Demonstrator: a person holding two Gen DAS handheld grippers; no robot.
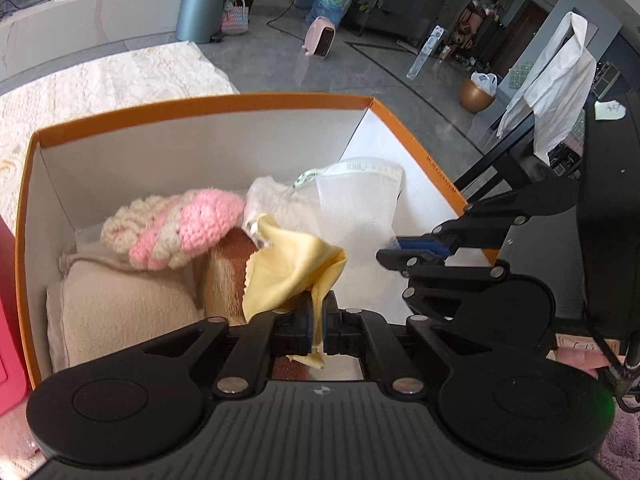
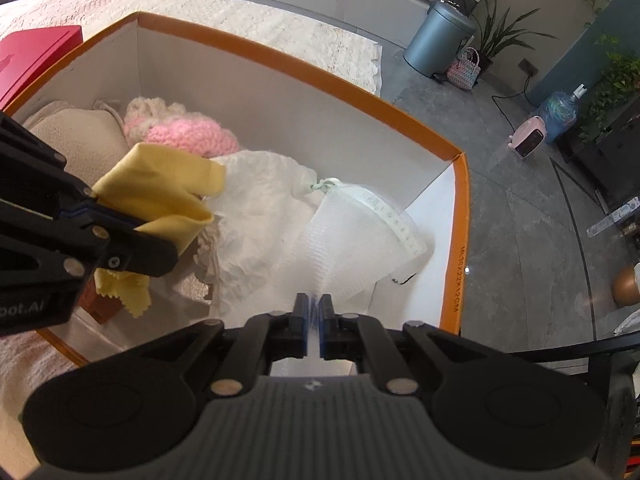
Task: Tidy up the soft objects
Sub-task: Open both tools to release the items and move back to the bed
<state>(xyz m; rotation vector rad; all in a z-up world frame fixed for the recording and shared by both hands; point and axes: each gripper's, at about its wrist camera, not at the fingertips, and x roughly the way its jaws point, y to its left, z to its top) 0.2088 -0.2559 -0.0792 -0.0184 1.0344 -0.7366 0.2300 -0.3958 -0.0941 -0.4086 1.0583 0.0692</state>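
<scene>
Only the right wrist view shows the right tool [image 2: 315,320] pinching white mesh [image 2: 352,248].

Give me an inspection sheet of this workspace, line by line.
Surface: cream textured cloth under the box.
Job's things: orange-rimmed box holds a pink knit piece, beige cushion, white cloth and translucent mesh bag.
Clutter: red box beside it.
Grippers: left gripper shut on the yellow cloth; right gripper shut on the mesh bag's edge.
Cables: black cord across the floor.
Surroundings: grey bin, water jug, pink heater, plants, hanging white garment.
</scene>
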